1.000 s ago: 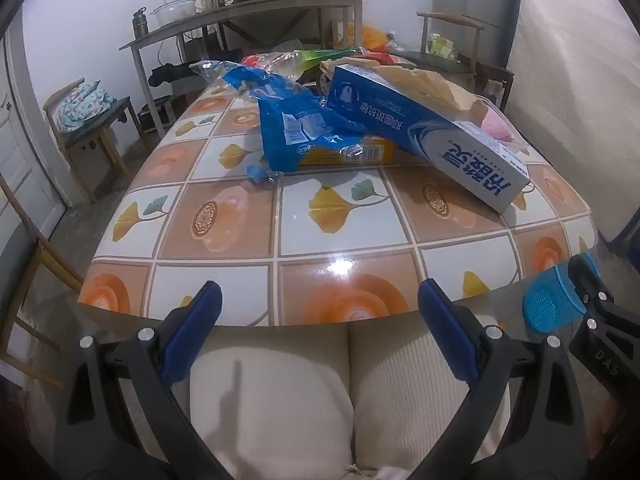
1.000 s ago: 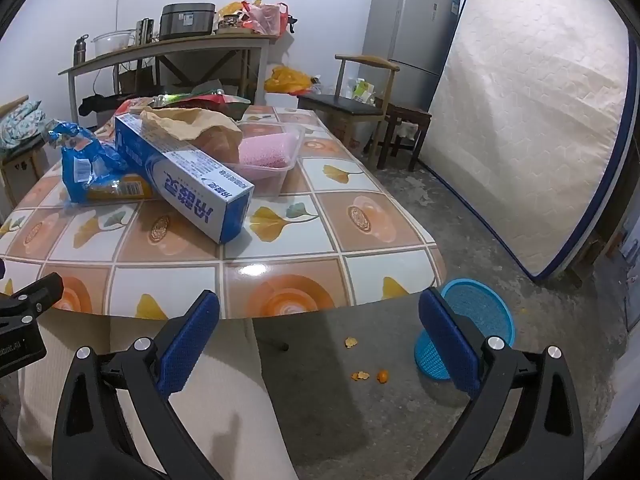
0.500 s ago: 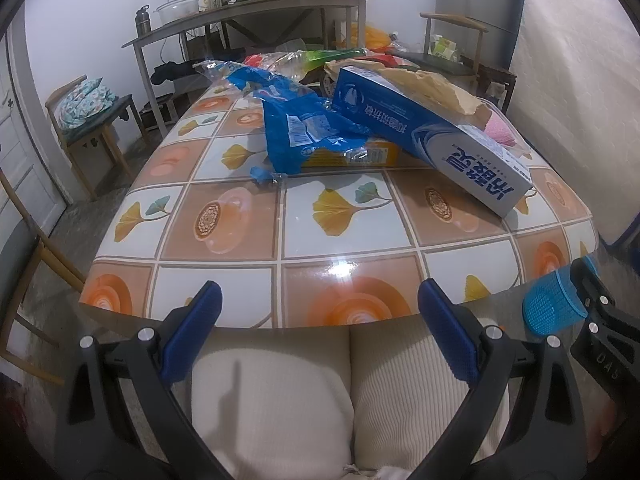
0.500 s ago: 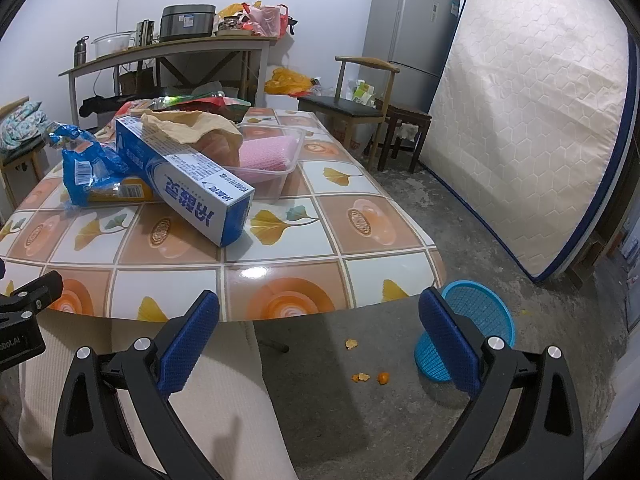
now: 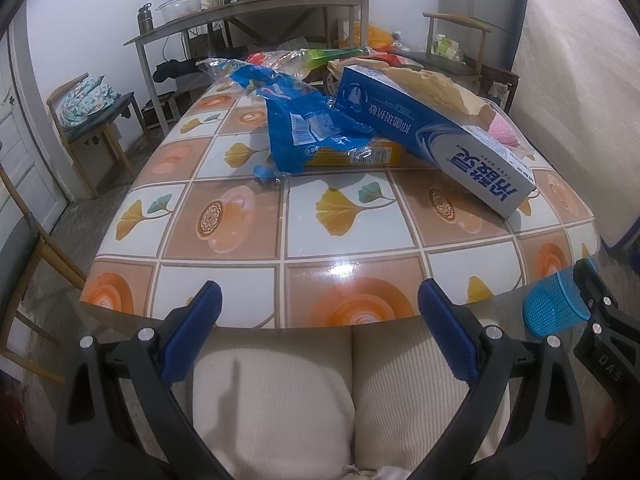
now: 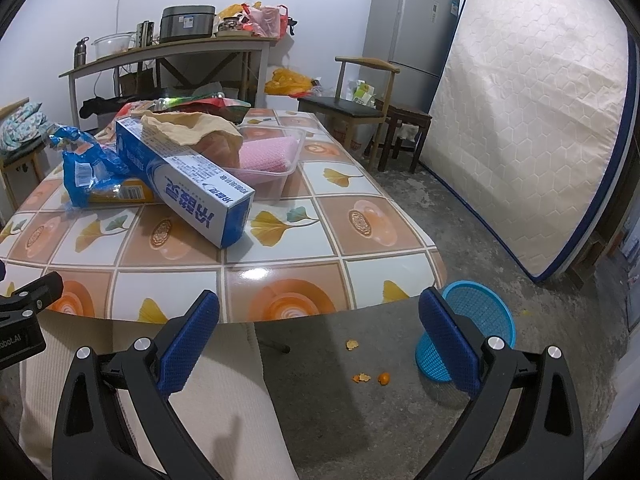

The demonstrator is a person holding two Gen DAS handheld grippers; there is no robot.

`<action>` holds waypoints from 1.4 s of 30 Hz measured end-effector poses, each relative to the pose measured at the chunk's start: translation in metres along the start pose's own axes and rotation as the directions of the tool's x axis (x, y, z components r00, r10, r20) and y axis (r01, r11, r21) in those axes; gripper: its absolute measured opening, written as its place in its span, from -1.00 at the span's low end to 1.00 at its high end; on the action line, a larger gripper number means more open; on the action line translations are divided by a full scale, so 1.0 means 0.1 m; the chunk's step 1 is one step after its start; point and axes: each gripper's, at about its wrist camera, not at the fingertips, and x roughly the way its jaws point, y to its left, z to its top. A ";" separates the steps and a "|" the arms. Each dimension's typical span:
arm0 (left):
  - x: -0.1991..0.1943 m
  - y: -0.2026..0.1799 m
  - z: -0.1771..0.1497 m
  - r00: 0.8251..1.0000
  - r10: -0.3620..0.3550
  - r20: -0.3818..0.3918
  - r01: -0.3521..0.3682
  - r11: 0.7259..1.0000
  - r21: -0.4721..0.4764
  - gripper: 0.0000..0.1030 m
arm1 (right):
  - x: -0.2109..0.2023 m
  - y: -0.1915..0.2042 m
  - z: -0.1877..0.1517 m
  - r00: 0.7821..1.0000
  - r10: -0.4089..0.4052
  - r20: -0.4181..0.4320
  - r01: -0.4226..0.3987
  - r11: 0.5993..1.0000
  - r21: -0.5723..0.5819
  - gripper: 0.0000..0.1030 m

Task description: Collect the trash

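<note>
Left wrist view: both grippers, left (image 5: pixel 318 330) and right (image 6: pixel 318 330), hover level before the table (image 5: pixel 224 280), fingers spread empty.

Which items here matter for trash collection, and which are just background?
Task-relevant:
- blue wrapper
- long blue box
- brown paper bag
- clear tray
- peel scraps on the floor
- blue basket, likely the bin
- left gripper and right gripper, both open and empty

Background:
- mattress
- fridge
- chair
- side table
</note>
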 end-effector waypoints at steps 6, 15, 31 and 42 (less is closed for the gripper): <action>0.00 0.00 0.00 1.000 0.001 0.000 -0.001 1.000 -0.001 0.84 | 0.00 -0.01 0.00 1.000 0.003 -0.002 -0.003 1.000 0.003 0.88; 0.00 0.01 -0.01 1.000 0.001 -0.001 -0.001 1.000 0.000 0.84 | 0.00 -0.02 0.00 1.000 0.005 -0.002 -0.005 1.000 0.004 0.88; 0.00 0.04 -0.05 1.000 0.004 -0.004 -0.004 1.000 -0.002 0.84 | 0.01 -0.01 -0.01 1.000 0.006 -0.003 -0.006 1.000 0.006 0.88; 0.03 0.04 -0.06 1.000 0.012 -0.020 -0.012 1.000 -0.001 0.84 | 0.02 0.00 -0.02 1.000 0.010 -0.007 -0.010 1.000 0.008 0.88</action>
